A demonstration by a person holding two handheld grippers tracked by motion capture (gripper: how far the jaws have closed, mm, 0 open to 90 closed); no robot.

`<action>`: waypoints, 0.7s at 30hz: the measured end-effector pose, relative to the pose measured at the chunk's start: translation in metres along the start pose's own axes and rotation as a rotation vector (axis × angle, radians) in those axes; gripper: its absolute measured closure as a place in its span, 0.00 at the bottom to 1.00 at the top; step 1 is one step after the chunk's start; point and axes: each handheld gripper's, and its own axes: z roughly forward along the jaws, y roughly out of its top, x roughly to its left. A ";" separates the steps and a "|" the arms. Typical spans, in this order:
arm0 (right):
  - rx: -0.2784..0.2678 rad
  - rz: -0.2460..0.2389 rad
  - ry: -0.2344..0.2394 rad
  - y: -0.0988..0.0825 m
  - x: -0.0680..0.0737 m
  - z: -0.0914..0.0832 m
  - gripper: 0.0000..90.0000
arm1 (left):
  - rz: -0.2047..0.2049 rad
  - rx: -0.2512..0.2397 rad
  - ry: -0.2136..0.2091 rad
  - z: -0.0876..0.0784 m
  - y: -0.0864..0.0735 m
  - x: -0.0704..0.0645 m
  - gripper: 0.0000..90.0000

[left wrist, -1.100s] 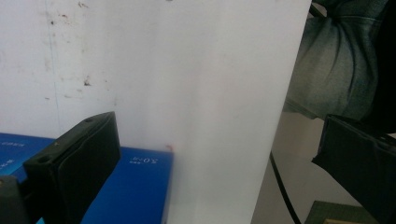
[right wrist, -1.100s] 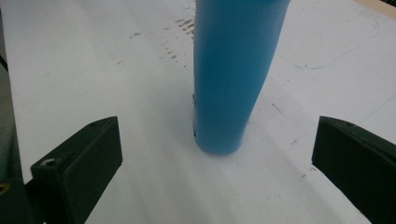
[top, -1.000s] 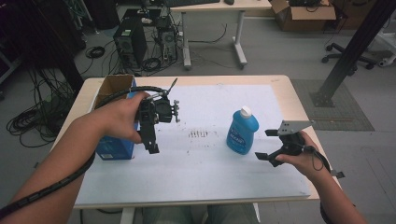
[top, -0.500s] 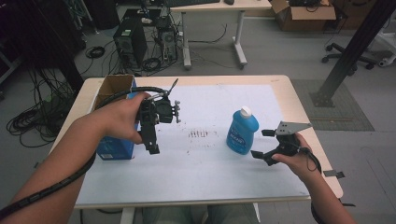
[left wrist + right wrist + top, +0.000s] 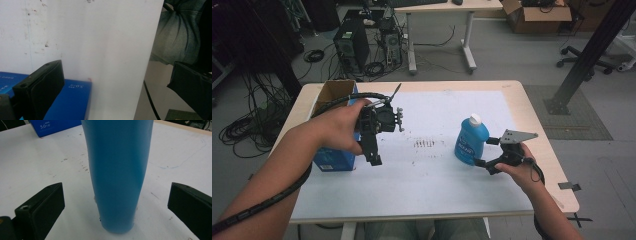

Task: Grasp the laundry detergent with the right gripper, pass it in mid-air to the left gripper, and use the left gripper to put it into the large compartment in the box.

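— Office floor, cables and computer towers lie behind the table (image 5: pixel 522 107). From the high view, what am I lining up?

— I'd bring the right gripper (image 5: pixel 487 152) in level on the blue bottle (image 5: pixel 471 140), which stands upright, capped, contents hidden. Left of the bottle, an open-topped blue box (image 5: pixel 334 160); its inside is unclear.

— Left gripper view?

— Left gripper (image 5: pixel 112 92) spread wide, empty, over the box.

— Right gripper view?

— Jaws spread either side of the bottle, not touching. I'd centre, then squeeze low.

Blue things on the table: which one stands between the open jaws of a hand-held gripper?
The blue bottle with the white cap, standing upright between the open jaws of the right hand-held gripper. The blue box sits at the table's left edge, beside the left hand-held gripper.
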 end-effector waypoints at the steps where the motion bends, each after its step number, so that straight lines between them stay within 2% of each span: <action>1: -0.003 0.004 -0.004 0.000 0.000 0.001 0.00 | 0.000 -0.003 0.003 0.001 0.000 0.000 0.00; 21: -0.043 0.037 -0.011 -0.002 -0.003 0.014 0.00 | -0.003 -0.003 0.005 0.001 -0.003 0.000 0.00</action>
